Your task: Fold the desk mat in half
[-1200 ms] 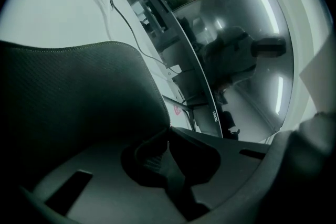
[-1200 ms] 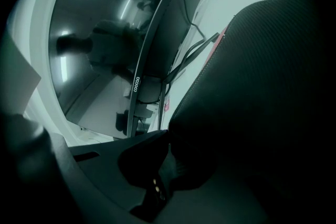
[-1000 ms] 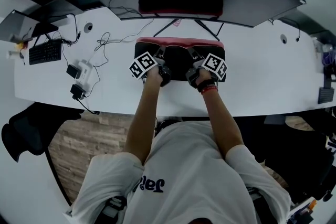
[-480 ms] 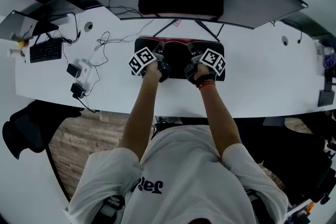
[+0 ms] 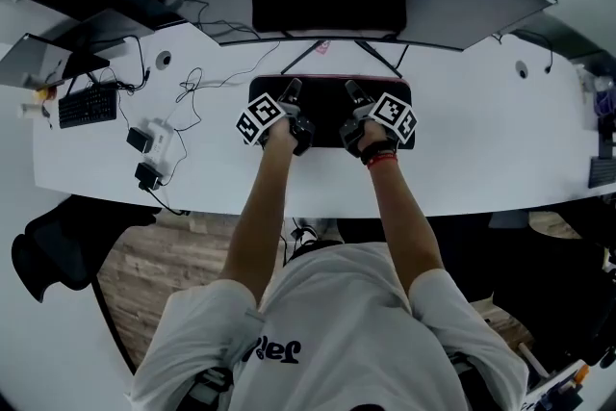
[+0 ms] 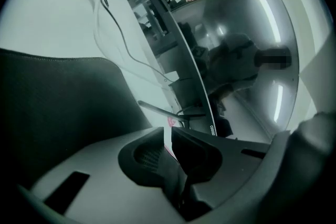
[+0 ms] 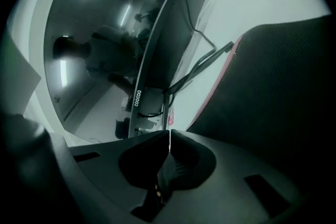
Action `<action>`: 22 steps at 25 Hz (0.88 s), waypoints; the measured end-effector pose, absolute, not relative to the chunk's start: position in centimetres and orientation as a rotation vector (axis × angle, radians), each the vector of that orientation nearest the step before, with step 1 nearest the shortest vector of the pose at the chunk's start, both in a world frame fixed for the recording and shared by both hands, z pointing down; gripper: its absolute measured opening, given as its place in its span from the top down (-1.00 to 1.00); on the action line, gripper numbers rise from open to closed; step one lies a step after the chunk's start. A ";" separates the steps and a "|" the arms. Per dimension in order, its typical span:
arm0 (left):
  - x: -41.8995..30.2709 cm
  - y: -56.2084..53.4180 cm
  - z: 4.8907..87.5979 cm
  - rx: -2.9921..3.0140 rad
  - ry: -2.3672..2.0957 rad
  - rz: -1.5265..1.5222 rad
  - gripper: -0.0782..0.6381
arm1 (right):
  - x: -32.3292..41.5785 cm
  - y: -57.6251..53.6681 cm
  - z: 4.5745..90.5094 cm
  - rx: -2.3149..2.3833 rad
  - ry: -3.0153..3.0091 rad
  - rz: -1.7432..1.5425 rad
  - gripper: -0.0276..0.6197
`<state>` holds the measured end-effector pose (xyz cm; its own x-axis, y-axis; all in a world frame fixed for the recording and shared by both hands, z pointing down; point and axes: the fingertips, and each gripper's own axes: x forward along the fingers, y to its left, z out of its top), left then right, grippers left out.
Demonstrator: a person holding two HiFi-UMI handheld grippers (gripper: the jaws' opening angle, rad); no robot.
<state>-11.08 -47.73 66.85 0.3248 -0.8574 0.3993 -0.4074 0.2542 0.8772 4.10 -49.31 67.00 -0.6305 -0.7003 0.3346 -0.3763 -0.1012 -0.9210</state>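
Flattened since before, desk mat [image 5: 327, 104] runs lengthwise left to right.

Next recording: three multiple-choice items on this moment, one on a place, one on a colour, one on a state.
1. Where is the keyboard? A) the left end of the desk B) a chair C) the floor
2. The upper face of the desk mat is: A) black B) white C) green
3. The right tongs are: A) wide open B) shut on a cable C) shut, empty
Key: A, it lies far left on the white top; A, it shows black in the head view; C, the tips meet with nothing between.
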 end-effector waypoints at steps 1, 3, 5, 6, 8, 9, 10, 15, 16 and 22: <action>-11.0 -47.6 66.4 1.370 -1.281 -0.467 0.62 | 4.0 -49.2 66.4 -1.185 1.928 -1.773 0.86; -10.9 -47.1 65.4 1.393 -1.274 -0.476 0.62 | 4.0 -48.8 65.1 -1.187 1.976 -1.721 0.87; -10.7 -46.2 64.5 1.432 -1.269 -0.460 0.63 | 3.9 -48.0 63.9 -1.204 2.037 -1.668 0.87; -10.6 -45.7 64.1 1.458 -1.269 -0.441 0.63 | 3.8 -47.5 63.4 -1.216 2.072 -1.639 0.87; -10.4 -44.8 63.3 1.512 -1.272 -0.400 0.64 | 3.7 -46.6 62.4 -1.246 2.153 -1.577 0.87; -10.3 -44.3 62.9 1.537 -1.273 -0.383 0.64 | 3.6 -46.1 62.0 -1.263 2.196 -1.545 0.87; -10.2 -43.6 62.5 1.560 -1.275 -0.366 0.64 | 3.5 -45.5 61.7 -1.283 2.240 -1.513 0.87; -10.3 -39.9 60.8 1.677 -1.313 -0.266 0.67 | 3.6 -41.9 60.0 -1.378 2.431 -1.347 0.87; -10.3 -39.2 60.4 1.704 -1.323 -0.244 0.67 | 3.5 -41.2 59.5 -1.396 2.469 -1.303 0.87; -10.9 -34.3 56.6 1.900 -1.418 -0.095 0.71 | 3.5 -36.8 55.1 -1.481 2.638 -1.005 0.87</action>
